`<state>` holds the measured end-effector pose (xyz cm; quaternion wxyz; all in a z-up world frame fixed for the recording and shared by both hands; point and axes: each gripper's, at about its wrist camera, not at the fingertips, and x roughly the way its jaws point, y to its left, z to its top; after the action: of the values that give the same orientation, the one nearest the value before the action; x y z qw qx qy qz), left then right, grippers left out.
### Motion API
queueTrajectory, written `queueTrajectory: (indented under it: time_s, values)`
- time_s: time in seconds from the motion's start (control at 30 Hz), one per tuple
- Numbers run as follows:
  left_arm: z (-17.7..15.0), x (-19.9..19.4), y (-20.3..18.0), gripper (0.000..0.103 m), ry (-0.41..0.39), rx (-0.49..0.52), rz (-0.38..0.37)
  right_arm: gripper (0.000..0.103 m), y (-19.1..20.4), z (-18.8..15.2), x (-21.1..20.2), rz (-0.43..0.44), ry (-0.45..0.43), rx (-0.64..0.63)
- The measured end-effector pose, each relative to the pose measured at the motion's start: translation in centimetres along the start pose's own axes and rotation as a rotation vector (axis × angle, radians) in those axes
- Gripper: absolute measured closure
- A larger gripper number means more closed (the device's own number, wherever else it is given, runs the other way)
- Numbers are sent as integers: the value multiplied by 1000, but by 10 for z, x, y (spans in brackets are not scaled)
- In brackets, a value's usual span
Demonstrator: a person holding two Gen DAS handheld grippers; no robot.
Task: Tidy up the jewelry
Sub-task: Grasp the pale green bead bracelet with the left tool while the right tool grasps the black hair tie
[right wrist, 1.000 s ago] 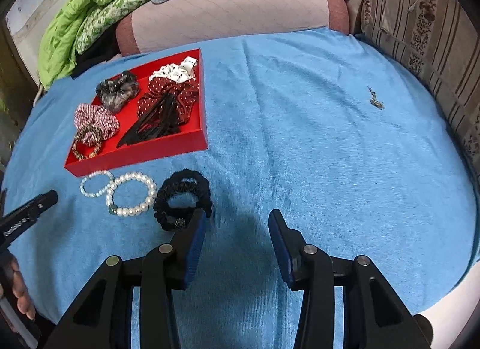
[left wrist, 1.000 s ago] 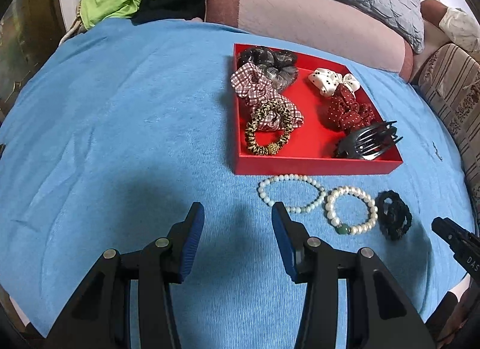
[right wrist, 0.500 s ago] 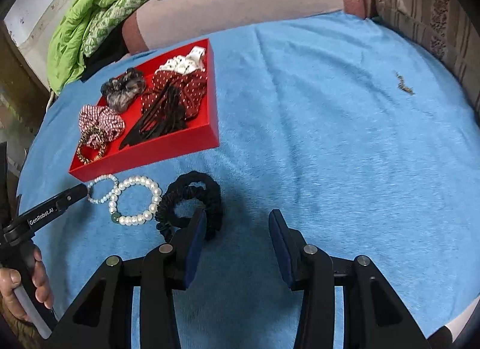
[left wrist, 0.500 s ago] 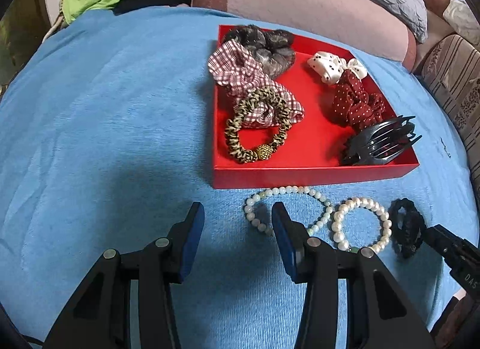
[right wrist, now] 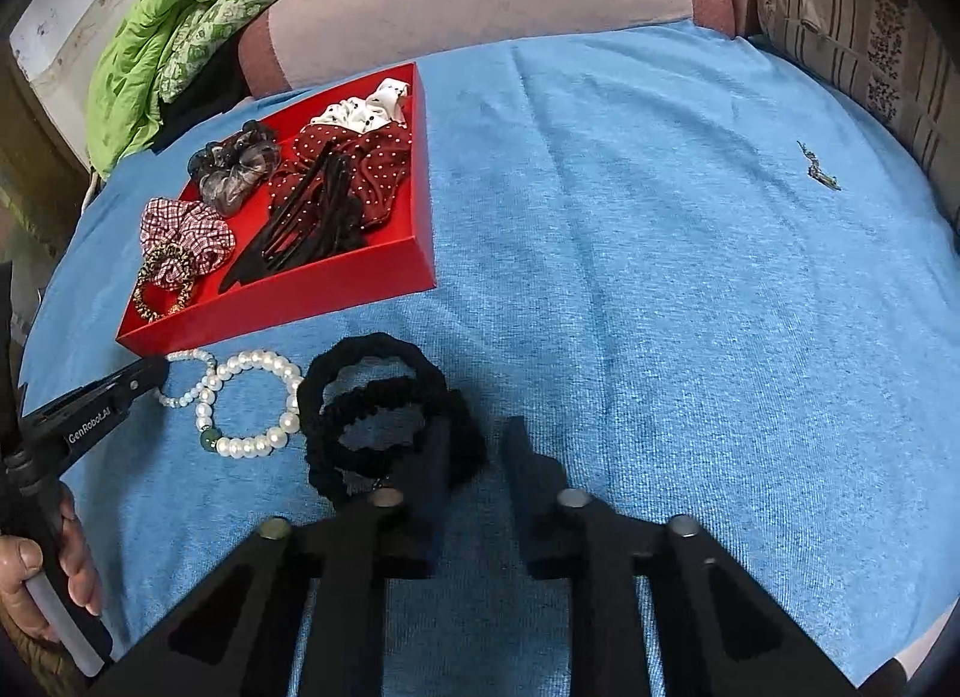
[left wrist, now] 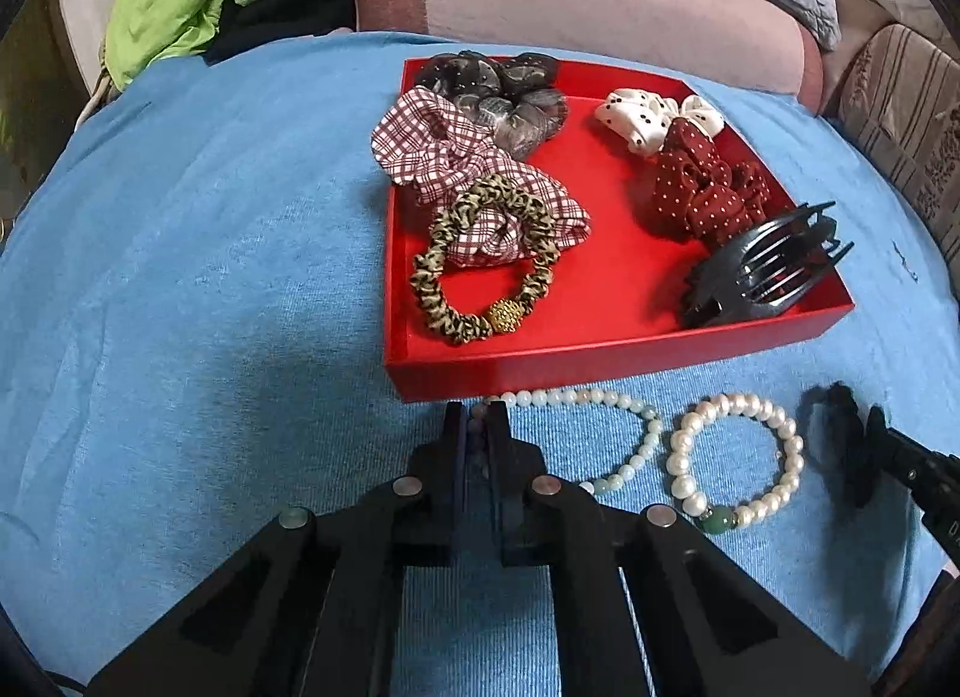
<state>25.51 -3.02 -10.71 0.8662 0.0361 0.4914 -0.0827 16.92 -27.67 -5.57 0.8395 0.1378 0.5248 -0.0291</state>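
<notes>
Both mounted low behind each tool, facing forward, close over the blue bed (left wrist: pixel 180 277); sharing red tray (left wrist: pixel 600 361) (right wrist: pixel 288 307) and bracelets.

The left gripper (left wrist: pixel 477 418) is clamped on the pale bead bracelet (left wrist: pixel 606 439), just in front of the red tray (left wrist: pixel 600 361) on the blue cloth (left wrist: pixel 210 307). Beside it lies a pearl bracelet (left wrist: pixel 735 460). The tray holds scrunchies and a black claw clip (left wrist: pixel 762 271).
</notes>
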Motion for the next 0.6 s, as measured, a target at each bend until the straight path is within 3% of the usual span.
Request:
queueTrajectory:
  time_s: [0.13, 0.43, 0.6]
  values:
    - [-4, -8, 0, 98, 5, -8, -9, 100, -2, -2, -6, 14, -9, 12]
    - [-12, -35, 3, 98, -24, -22, -37, 101, 10, -7, -27, 23, -51, -33]
    - [-22, -44, 14, 98, -18, -42, -43, 101, -4, -8, -23, 48, -19, 33]
